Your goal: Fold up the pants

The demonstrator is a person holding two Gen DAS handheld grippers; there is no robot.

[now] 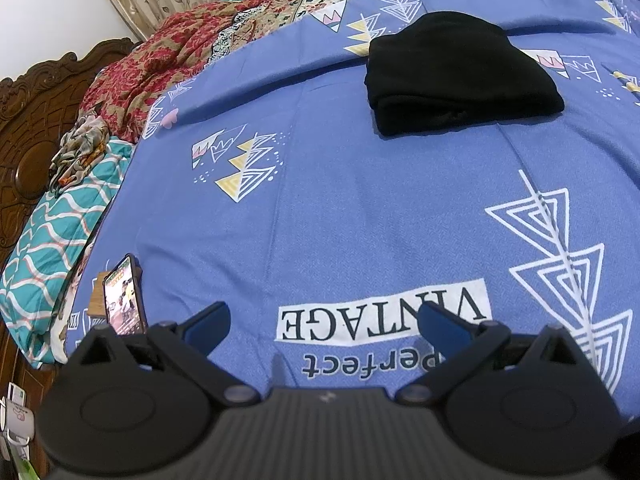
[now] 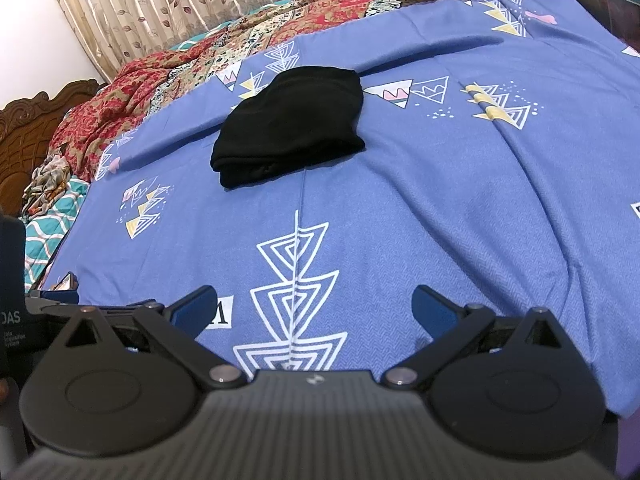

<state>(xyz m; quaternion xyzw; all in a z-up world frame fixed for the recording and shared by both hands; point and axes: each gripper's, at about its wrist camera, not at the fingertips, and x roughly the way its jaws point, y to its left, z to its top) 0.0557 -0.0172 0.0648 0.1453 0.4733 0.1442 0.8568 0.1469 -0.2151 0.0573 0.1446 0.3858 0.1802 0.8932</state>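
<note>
a blue bedsheet [image 1: 340,208] with white triangle prints and the upside-down words "perfect vintage" covers the bed. a carved dark wooden headboard [image 1: 28,128] stands at the left, against a plain white wall [image 1: 52,12]. beige curtains [image 2: 168,4] with a leaf pattern hang behind a red patterned quilt [image 2: 132,92].

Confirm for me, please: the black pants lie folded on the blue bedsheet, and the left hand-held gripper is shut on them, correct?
Not quite. The black pants do lie folded on the blue bedsheet, but the left hand-held gripper is open and well short of them, holding nothing, as the left wrist view shows.
</note>
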